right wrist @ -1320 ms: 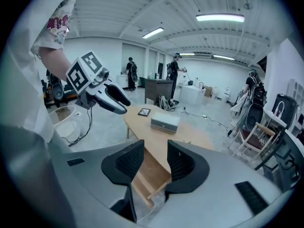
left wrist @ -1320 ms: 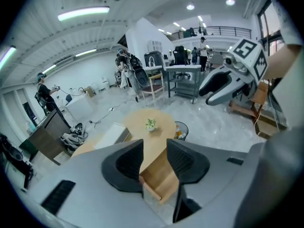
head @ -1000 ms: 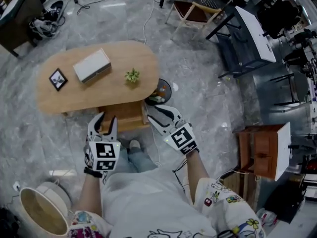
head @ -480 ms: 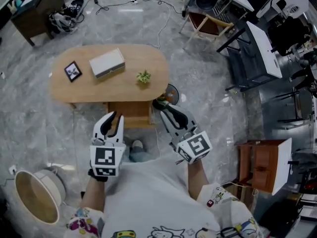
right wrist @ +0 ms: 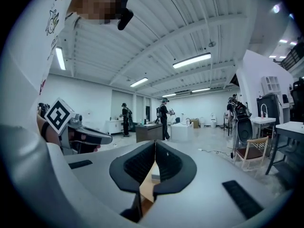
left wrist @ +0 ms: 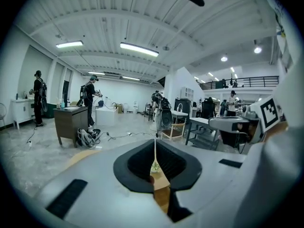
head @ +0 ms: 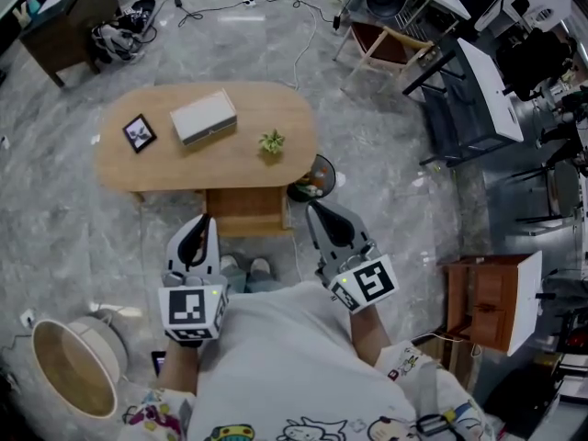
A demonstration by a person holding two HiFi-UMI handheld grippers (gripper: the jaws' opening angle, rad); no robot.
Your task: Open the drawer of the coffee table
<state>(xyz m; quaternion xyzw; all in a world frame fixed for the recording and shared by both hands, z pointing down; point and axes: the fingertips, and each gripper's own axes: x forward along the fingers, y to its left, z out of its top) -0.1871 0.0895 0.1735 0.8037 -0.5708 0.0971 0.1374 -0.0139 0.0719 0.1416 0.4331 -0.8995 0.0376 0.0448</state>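
Note:
The oval wooden coffee table (head: 239, 163) stands in front of me in the head view. Its drawer (head: 244, 211) sticks out from the near edge. My left gripper (head: 204, 224) hovers just before the drawer's left corner, jaws shut and empty. My right gripper (head: 315, 211) is to the right of the drawer, also shut with nothing held. In the left gripper view the left gripper (left wrist: 155, 146) has its pads pressed together, with table wood below them. The right gripper view shows the right gripper (right wrist: 155, 148) shut the same way. Neither gripper touches the drawer.
On the table sit a picture frame (head: 139, 133), a white box (head: 203, 116) and a small plant (head: 271, 141). A round dark stand (head: 314, 178) is by the table's right end. A woven basket (head: 66, 375) is at lower left, a wooden cabinet (head: 487, 292) at right.
Both grippers' jaws have closed from open. Both hands have risen and drawn back from the drawer toward my body.

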